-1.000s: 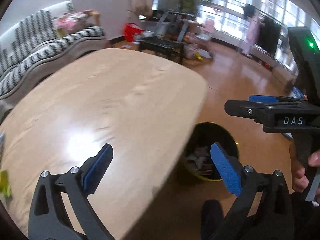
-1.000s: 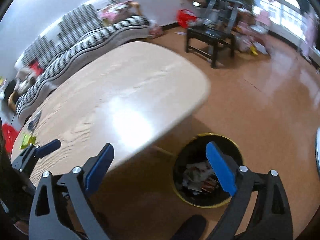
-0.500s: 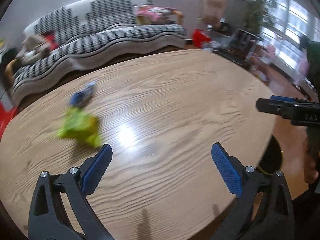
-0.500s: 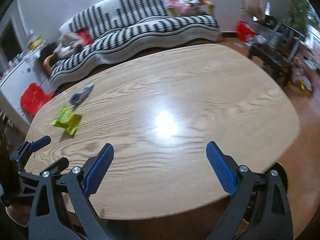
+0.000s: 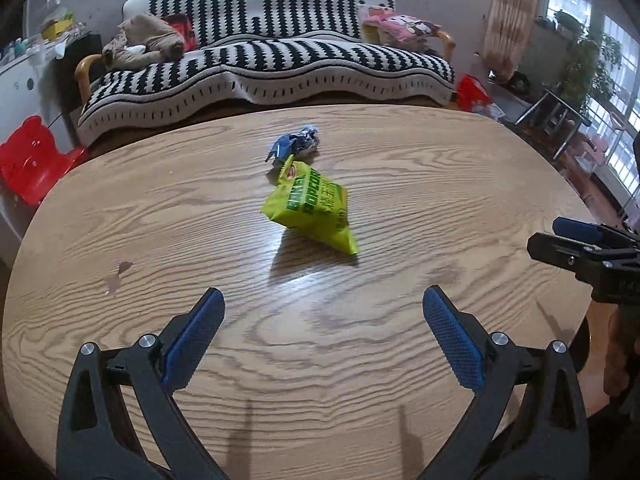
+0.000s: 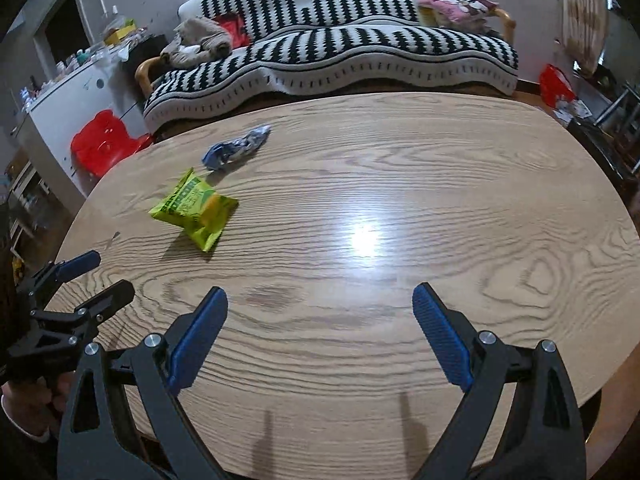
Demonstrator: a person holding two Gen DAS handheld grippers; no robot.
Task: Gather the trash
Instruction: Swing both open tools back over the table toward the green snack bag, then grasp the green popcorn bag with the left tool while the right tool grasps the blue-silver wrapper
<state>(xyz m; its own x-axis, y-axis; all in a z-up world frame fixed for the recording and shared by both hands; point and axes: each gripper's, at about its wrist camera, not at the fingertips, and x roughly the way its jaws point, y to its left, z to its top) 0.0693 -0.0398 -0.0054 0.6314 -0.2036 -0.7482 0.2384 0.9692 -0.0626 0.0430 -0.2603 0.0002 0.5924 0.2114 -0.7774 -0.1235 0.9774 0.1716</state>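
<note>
My left gripper [image 5: 322, 326] hangs over the near part of the desk [image 5: 360, 360], jaws spread wide w/ nothing between them; blue pads at lower left & lower right of the left-cam frame. Straight ahead, mid-frame, a green snack bag [image 5: 312, 206] lies on the desk, puffed up & tilted, one corner pointing to lower right. Just behind it, a bit higher in frame, a crumpled blue wrapper [image 5: 294, 146] sits on the wood, very close to the bag's top corner; can't tell if they touch. My right gripper [image 6: 320, 330] is also wide open & empty, over the desk's near edge in the right-cam frame. From that cam the green bag is at upper left, the blue wrapper above it, both well apart from the right pads. Right gripper also shows at the right edge of the left cam, my hand [image 5: 618, 360] below it. Left gripper shows at lower left of the right cam. Striped sofa [image 5: 260, 52] runs across the top of both frames behind the desk; red stool [image 5: 32, 160] at far left.
</note>
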